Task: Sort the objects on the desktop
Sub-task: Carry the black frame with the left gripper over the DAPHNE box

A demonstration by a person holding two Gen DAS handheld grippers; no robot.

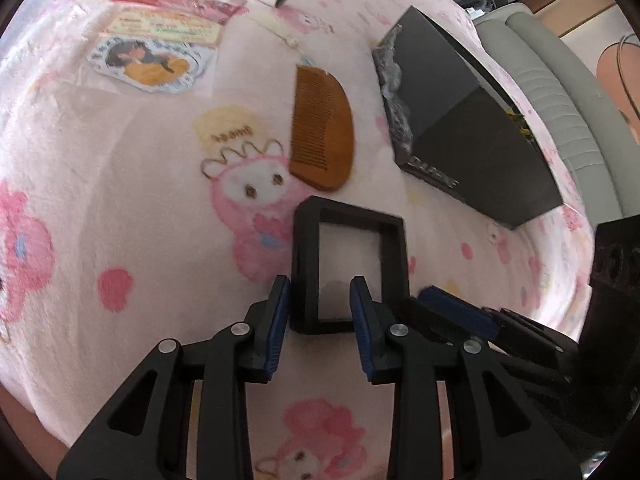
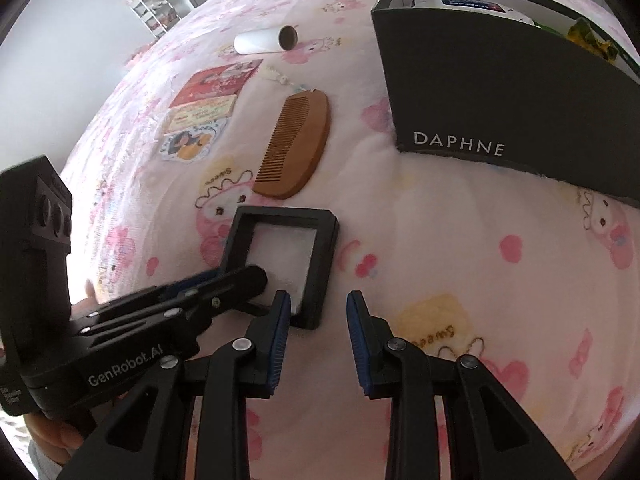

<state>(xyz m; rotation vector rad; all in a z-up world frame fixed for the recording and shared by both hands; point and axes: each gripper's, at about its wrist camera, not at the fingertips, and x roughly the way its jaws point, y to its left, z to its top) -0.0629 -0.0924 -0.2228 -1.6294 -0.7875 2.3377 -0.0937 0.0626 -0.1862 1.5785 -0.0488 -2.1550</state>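
Note:
A black square frame (image 1: pixel 348 212) with a clear window lies flat on the pink blanket. My left gripper (image 1: pixel 320 300) is open and straddles its left rim: the left pad sits against the outer edge and the right pad is over the window, off the rim. In the right wrist view the frame (image 2: pixel 284 212) has the left gripper (image 2: pixel 236 276) reaching in from the left. My right gripper (image 2: pixel 318 304) stands slightly open at the frame's near right corner and holds nothing. One of its fingers (image 1: pixel 456 308) shows beside the frame. A wooden comb (image 2: pixel 296 148) lies just beyond.
A black DAPHNE box (image 2: pixel 500 92) stands open at the right with packages inside. Picture cards (image 2: pixel 204 116) and a white roll (image 2: pixel 264 40) lie farther back. The blanket (image 2: pixel 480 280) is bare in front of the box. A grey sofa (image 1: pixel 560 100) stands behind it.

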